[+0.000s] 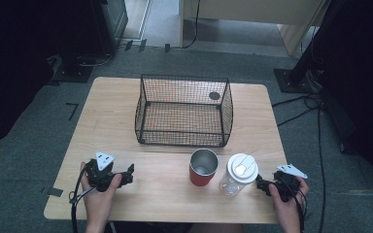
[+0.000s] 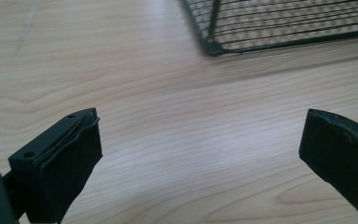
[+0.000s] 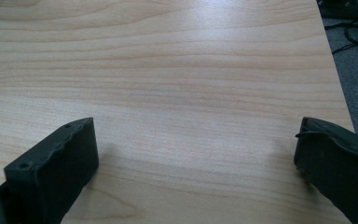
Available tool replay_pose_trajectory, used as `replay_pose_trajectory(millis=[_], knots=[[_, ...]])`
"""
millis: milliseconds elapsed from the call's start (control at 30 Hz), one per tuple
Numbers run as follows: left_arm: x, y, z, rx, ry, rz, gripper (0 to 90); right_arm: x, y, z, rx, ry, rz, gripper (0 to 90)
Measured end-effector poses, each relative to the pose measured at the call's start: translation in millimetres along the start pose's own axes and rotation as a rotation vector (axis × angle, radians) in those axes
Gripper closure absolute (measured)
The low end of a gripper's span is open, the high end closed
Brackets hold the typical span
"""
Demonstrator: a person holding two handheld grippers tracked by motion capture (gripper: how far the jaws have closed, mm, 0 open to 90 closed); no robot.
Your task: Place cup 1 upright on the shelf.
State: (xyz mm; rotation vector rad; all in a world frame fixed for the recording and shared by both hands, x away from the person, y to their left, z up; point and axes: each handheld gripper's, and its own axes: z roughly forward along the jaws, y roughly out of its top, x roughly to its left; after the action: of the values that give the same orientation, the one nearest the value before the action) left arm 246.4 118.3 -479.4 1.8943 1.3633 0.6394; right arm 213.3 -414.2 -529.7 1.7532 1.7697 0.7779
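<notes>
The left gripper [image 1: 126, 174] is held at the near left, jaws wide apart, empty. Right of it stand a red cup [image 1: 203, 168] and a white-lidded jar [image 1: 238, 174] (upright). The right gripper [image 1: 262, 184], just beside the jar, is spread wide, empty.

wire basket [image 1: 184, 111] mid-table | wooden table [image 1: 116, 102] | cables [image 1: 315, 116] on grey floor

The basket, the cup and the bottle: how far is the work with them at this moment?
Nothing looks done yet. The basket is empty; the red cup and the lidded bottle stand in front of it on the table. Nothing is in hand: the left gripper and the right gripper are open, with bare wood between their fingers. Probably both items must still go into the basket.
</notes>
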Motion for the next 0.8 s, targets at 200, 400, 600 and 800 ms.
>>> replay_pose_trajectory(millis=[200, 400, 600, 800], knots=[[-24.4, 3.0, 4.0, -0.009, -0.052, 0.047, 0.0, 0.0, 0.0, 0.0, 0.001, 0.000, 0.001, 0.0], [-46.3, 8.2, 8.4, -0.011, -0.104, 0.079, 0.0, 0.0, 0.0, 0.0, 0.000, 0.000, 0.000, 0.0], [-60.6, 11.5, 10.0, -0.011, -0.133, 0.101, 0.0, -0.1, 0.0, 0.0, 0.000, 0.000, 0.000, 0.0], [-76.4, 14.1, 13.5, -0.011, -0.169, 0.124, 0.0, 0.0, 0.0, 0.0, 0.001, 0.000, 0.001, 0.0]])
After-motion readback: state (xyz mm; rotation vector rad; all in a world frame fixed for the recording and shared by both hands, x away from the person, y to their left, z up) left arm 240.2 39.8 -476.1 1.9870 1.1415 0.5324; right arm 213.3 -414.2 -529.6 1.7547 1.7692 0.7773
